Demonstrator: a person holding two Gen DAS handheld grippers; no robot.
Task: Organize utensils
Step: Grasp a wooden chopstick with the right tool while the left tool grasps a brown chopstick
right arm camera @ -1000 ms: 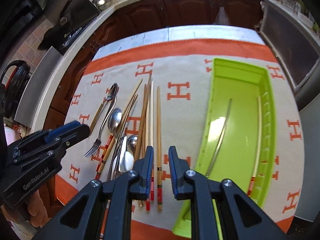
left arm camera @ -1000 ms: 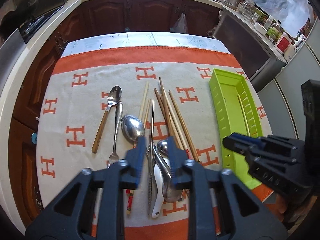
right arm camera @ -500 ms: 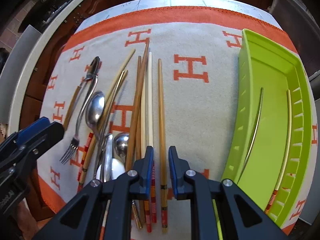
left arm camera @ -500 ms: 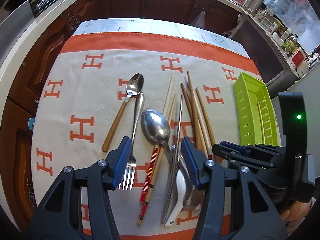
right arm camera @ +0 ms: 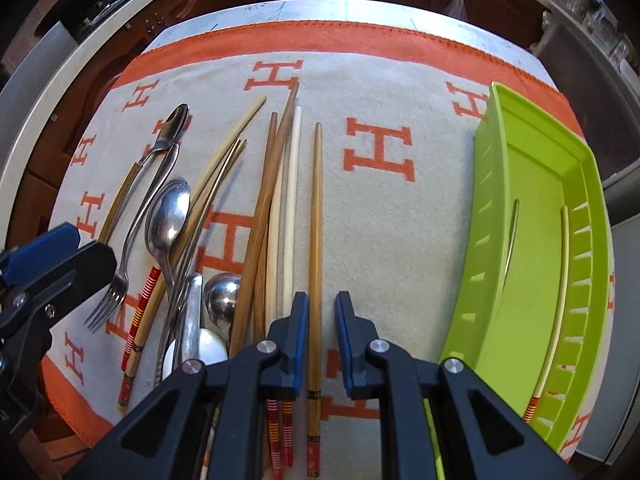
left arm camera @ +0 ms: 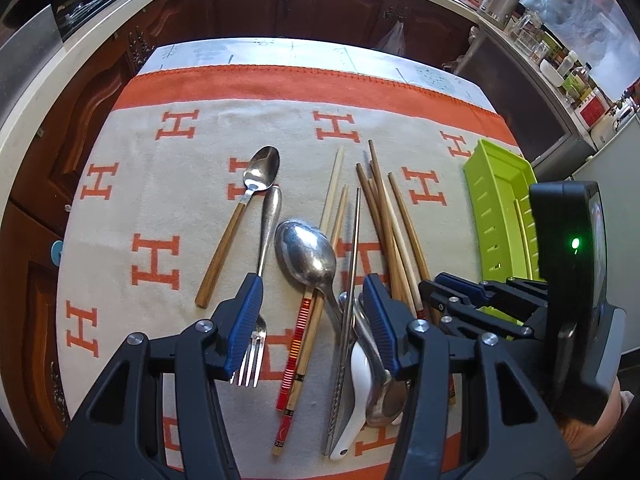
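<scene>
The cloth point(right arm camera: 384, 216) on the desk bears a repeated orange "H" pattern; no other writing is legible. The left hand-held gripper point(left arm camera: 314, 300) is released, its jaws wide over the large spoon point(left arm camera: 308, 256) and red-striped chopsticks point(left arm camera: 294, 352). The right hand-held gripper point(right arm camera: 321, 312) has just been closing around a brown chopstick point(right arm camera: 316, 220), pads not yet touching. The green tray point(right arm camera: 536, 184) holds two chopsticks.
</scene>
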